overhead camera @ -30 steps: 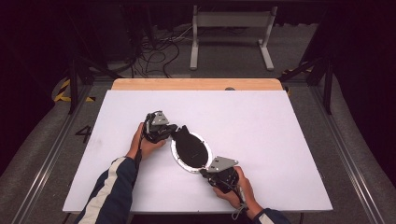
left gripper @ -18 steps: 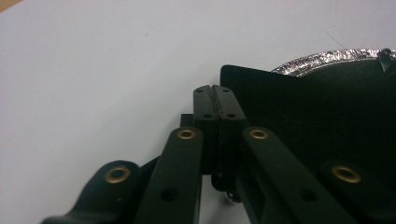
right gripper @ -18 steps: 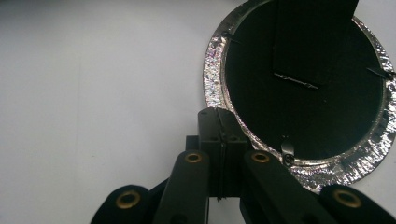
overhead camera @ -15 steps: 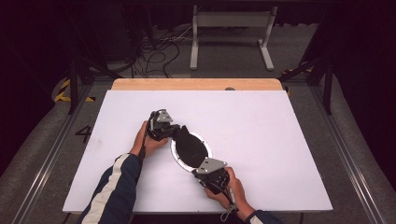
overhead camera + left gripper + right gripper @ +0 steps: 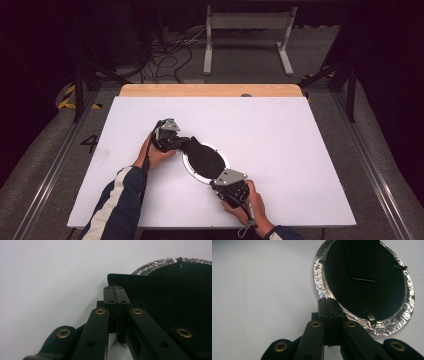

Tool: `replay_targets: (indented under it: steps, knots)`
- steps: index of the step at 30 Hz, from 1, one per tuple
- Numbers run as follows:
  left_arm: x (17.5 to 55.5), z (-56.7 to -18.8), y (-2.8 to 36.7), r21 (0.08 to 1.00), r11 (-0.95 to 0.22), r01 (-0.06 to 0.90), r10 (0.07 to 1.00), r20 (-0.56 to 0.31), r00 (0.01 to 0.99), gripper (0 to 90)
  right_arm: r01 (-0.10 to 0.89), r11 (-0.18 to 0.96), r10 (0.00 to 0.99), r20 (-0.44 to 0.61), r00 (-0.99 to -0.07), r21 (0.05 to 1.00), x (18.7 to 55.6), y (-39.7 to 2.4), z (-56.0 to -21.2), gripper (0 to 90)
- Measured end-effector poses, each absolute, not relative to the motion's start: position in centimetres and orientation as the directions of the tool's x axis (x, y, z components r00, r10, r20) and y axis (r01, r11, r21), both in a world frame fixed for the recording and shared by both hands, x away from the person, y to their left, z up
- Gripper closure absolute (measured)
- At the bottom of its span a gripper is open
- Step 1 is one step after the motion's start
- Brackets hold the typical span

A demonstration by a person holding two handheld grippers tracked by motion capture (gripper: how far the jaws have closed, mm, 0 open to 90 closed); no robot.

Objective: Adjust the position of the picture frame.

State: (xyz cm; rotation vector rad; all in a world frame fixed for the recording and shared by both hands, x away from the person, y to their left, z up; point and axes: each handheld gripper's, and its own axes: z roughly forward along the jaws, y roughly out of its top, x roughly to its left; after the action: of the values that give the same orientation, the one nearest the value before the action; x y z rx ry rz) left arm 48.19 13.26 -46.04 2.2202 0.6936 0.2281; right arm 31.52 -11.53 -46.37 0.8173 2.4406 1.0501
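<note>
In the left gripper view the black flap [image 5: 155, 295] runs off the right edge, so you can't see how far it goes, and it covers most of the silver-rimmed disc [image 5: 160, 263] behind it. The left gripper [image 5: 116, 293] has its jaws together at the flap's edge; whether fabric is actually pinched is hard to tell. In the right gripper view the right gripper [image 5: 330, 306] blocks the disc's near rim, and the top edge cuts the disc off.

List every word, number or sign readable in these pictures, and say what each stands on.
"4": a dark numeral on the grey floor left of the white table.
Yellow-and-black hazard stripes: a marking without text, on the floor farther back.
The black oval pad with the silver glitter rim bears no lettering.
</note>
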Motion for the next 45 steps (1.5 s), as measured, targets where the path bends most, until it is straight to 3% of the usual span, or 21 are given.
replay_targets:
  steps: [45]
  knots:
    - [46.6,-46.2,13.9,0.729,-0.548,0.409,0.557,-0.047,0.829,90.0,0.424,0.51,0.706,-0.082,-0.704,0.748,32.3,-13.9,-46.3,90.0]
